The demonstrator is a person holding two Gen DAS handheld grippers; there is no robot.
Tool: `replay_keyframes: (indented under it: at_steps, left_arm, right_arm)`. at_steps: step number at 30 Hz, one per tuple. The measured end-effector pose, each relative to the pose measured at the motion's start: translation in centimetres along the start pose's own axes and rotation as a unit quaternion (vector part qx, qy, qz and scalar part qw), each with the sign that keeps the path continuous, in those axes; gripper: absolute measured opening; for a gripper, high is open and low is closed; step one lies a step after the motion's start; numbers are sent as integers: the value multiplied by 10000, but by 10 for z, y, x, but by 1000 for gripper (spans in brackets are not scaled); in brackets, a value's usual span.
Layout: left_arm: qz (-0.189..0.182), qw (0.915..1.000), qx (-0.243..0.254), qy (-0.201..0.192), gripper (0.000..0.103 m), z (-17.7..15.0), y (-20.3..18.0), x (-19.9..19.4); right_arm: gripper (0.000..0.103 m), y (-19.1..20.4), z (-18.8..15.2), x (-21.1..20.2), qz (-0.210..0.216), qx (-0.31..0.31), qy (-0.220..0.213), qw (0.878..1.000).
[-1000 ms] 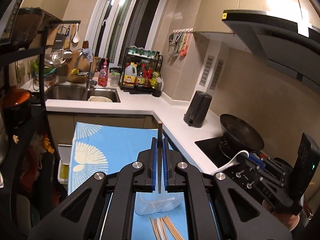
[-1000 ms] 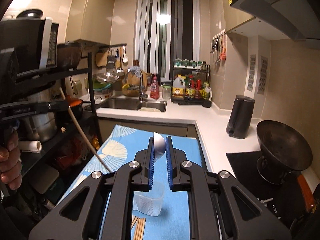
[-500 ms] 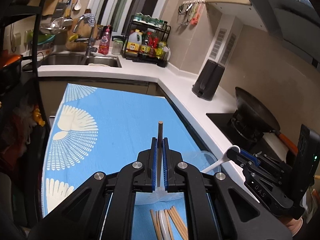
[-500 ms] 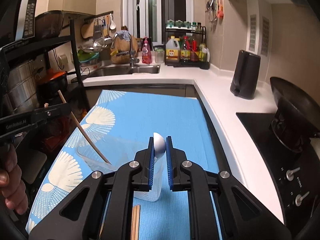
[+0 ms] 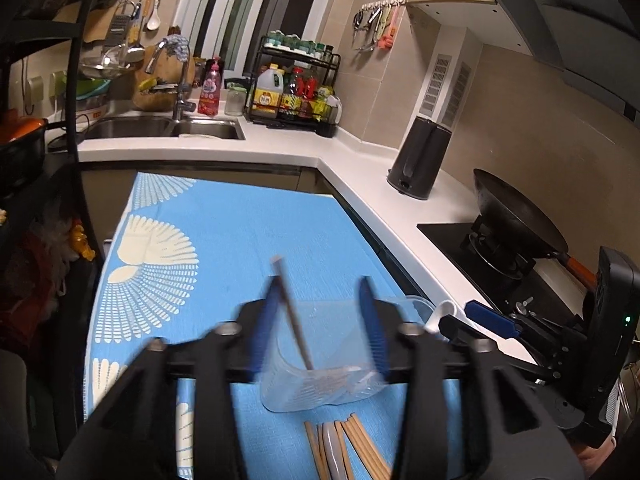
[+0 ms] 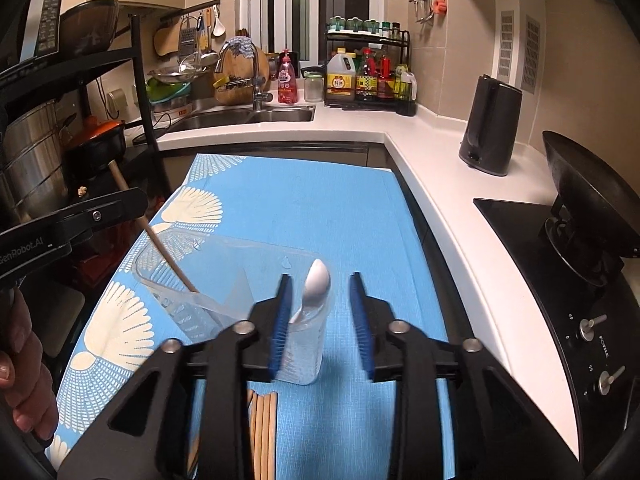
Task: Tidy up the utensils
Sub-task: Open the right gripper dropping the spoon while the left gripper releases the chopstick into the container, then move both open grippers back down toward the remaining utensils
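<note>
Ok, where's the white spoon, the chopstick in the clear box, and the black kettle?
white spoon (image 6: 317, 280), right wrist view, on its rounded bowl.
chopstick (image 6: 168, 254), right wrist view, middle of the stick.
black kettle (image 5: 420, 158), left wrist view, on its body.

Chopstick (image 6: 168, 256) and spoon (image 6: 316, 286) in clear holder (image 6: 224, 264) on cloth (image 6: 320, 208), loose chopsticks (image 6: 264, 428) nearer, kettle (image 6: 490, 130) far right.

blue cloth (image 6: 320, 216), white fan pattern; white spoon (image 6: 318, 282); black kettle (image 6: 490, 128).

Warm, dim ceiling light glares off your range hood (image 5: 560, 8); fisheye bends the edges, and motion blur smears your left tongs (image 5: 320, 320).
</note>
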State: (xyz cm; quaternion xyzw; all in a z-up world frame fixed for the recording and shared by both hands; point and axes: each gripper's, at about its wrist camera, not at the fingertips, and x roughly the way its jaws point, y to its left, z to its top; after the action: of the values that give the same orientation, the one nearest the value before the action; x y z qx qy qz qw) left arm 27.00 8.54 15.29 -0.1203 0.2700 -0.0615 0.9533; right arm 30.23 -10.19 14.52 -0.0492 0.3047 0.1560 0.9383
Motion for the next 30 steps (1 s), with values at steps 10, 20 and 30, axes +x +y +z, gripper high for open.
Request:
replay_keyframes:
  at_steps: [10, 20, 30]
  left_arm:
    - [180, 9994, 47, -295, 67, 6, -5, -20]
    - [324, 9961, 213, -797, 70, 12, -12, -60]
    - [536, 9893, 650, -1195, 72, -28, -33, -111]
  right_arm:
    - [44, -2, 4, -30, -259, -95, -160, 9995]
    - [44, -6, 6, -90, -541, -205, -717, 9957]
    - [45, -3, -36, -169, -453, -165, -1687, 9845]
